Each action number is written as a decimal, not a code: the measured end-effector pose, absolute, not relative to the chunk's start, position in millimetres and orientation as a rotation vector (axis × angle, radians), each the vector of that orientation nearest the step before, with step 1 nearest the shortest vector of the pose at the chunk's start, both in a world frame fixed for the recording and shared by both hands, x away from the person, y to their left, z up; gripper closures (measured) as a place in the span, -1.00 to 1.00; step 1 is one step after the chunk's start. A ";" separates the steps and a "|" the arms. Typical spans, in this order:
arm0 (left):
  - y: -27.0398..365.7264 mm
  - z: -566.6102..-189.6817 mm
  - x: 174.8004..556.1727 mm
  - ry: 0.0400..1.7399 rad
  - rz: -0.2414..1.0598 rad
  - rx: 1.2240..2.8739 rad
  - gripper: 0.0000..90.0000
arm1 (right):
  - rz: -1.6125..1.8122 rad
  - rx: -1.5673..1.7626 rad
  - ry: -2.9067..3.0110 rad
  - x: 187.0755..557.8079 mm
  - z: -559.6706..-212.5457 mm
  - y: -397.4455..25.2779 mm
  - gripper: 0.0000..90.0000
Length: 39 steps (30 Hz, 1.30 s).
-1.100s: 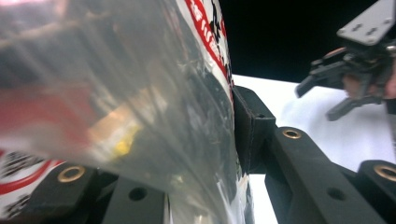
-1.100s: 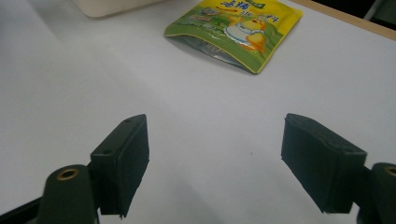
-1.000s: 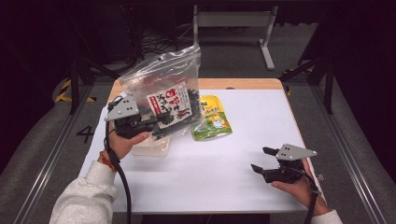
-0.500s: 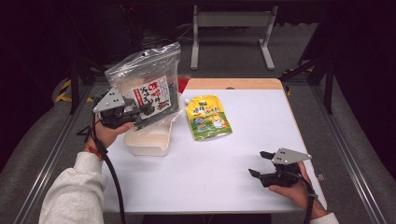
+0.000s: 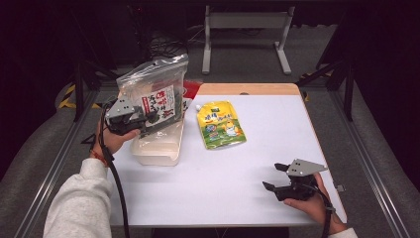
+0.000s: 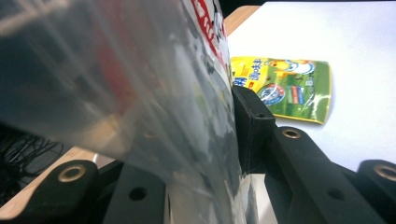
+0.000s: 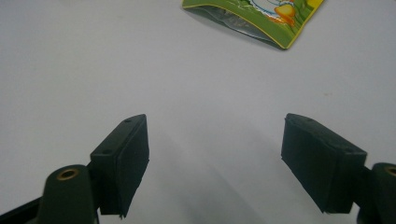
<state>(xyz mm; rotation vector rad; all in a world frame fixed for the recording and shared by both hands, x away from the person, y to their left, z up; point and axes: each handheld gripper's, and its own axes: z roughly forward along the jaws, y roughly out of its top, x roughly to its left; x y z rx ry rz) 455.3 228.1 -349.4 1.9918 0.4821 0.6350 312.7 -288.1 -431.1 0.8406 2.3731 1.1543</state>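
A clear zip bag with a red, white and black snack pack inside hangs above the table's left side, my left gripper shut on its lower part. In the left gripper view the bag fills the space between the jaws. A yellow-green spouted pouch lies flat mid-table, also in the left gripper view and at the top of the right gripper view. My right gripper rests near the front right corner, open, nothing between its jaws.
A translucent plastic box sits on the white table under the held bag. A red object peeks out behind the bag. The table's far edge is a wooden strip. Dark floor, cables and a metal stand lie beyond.
My left gripper has carried the zip bag leftward and up off the pouch, uncovering the pouch and the plastic box. The right gripper has drifted slightly toward the front edge.
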 end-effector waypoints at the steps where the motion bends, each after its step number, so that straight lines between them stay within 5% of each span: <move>1: 228.4 -350.6 456.0 0.478 0.631 1.996 0.55 | 1.154 0.839 2.374 312.6 -431.2 -287.8 -0.49; 24: 221.6 -376.6 454.1 0.480 0.594 1.987 0.58 | 1.149 0.813 2.407 309.5 -433.3 -280.1 -0.50; 27: 225.2 -376.3 451.2 0.501 0.591 1.990 0.51 | 1.146 0.808 2.415 309.4 -434.1 -279.1 -0.50; 30: 231.8 -378.1 445.9 0.579 0.649 1.995 0.21 | 1.156 0.813 2.415 309.8 -434.0 -280.2 -0.50; 39: 251.6 -392.0 431.2 0.586 0.649 1.994 0.56 | 1.158 0.812 2.420 310.1 -433.9 -280.2 -0.50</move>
